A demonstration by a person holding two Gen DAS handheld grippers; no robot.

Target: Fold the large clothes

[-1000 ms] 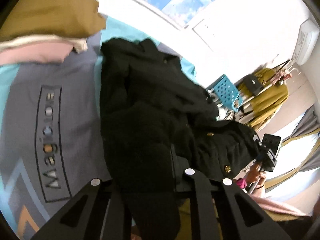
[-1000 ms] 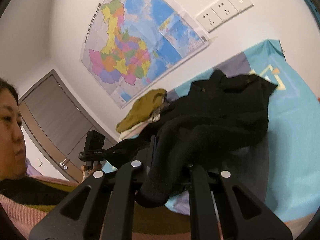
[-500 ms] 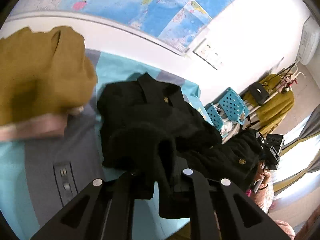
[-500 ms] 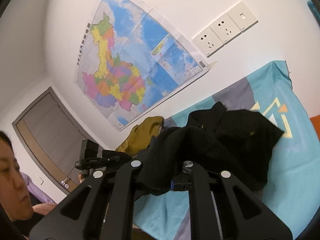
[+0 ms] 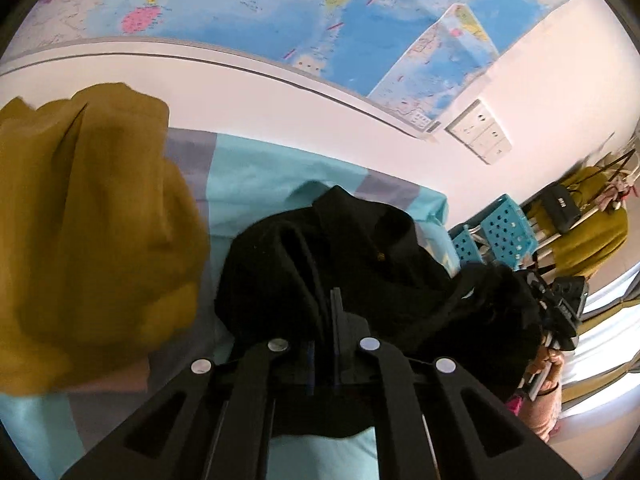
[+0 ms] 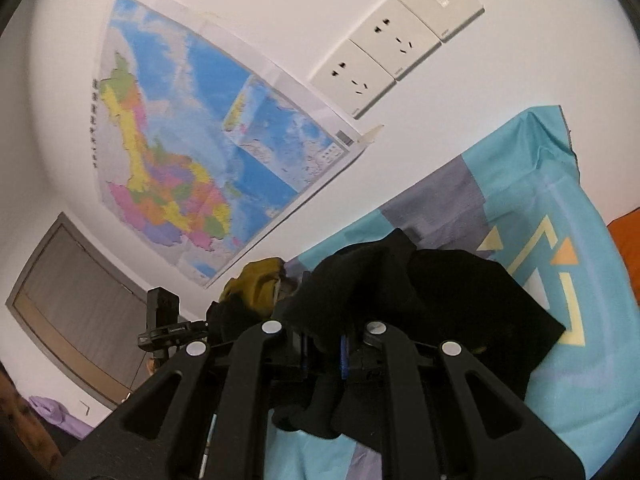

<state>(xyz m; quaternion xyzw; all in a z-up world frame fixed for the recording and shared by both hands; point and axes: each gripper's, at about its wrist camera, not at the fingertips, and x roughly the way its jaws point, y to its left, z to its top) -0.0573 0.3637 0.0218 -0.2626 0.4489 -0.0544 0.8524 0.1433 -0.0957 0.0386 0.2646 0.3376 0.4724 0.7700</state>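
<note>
Closest to the left wrist camera, the left gripper [image 5: 324, 344] points forward and slightly upward over the bed, its two black plastic fingers [image 5: 335, 312] drawn close together and clamped on a fold of the black coat [image 5: 360, 264]. In the right wrist view, the right gripper [image 6: 323, 344] takes a matching pose, tilted up toward the wall, its fingers pinching another bunch of the same coat, with a loose flap hanging down below them.

Compared with one second ago, both grippers have risen and pushed forward. The coat, which then lay stretched long across the bed, is now gathered into a shorter, rounded heap, folded over on itself. The wall map fills far more of both views than before.

The coat is thick, matte, soft-looking cloth, nearly featureless in its blackness, with one small gold button [image 5: 381, 256] showing. It rests on a turquoise and grey bedsheet [image 5: 256, 172] that is smooth and printed with pale yellow and orange geometric shapes. Just to the left lies a mustard-yellow garment [image 5: 92, 232], piled in a blurred mound on pinkish cloth.

Farther right in the left wrist view stand blue perforated plastic baskets [image 5: 504, 232] and a clothes rack with another mustard garment. On the white wall behind hang a glossy, colourful map [image 6: 192, 168] and a row of white sockets [image 6: 384, 44]. A grey door [image 6: 76, 304] sits far left in the right wrist view.
</note>
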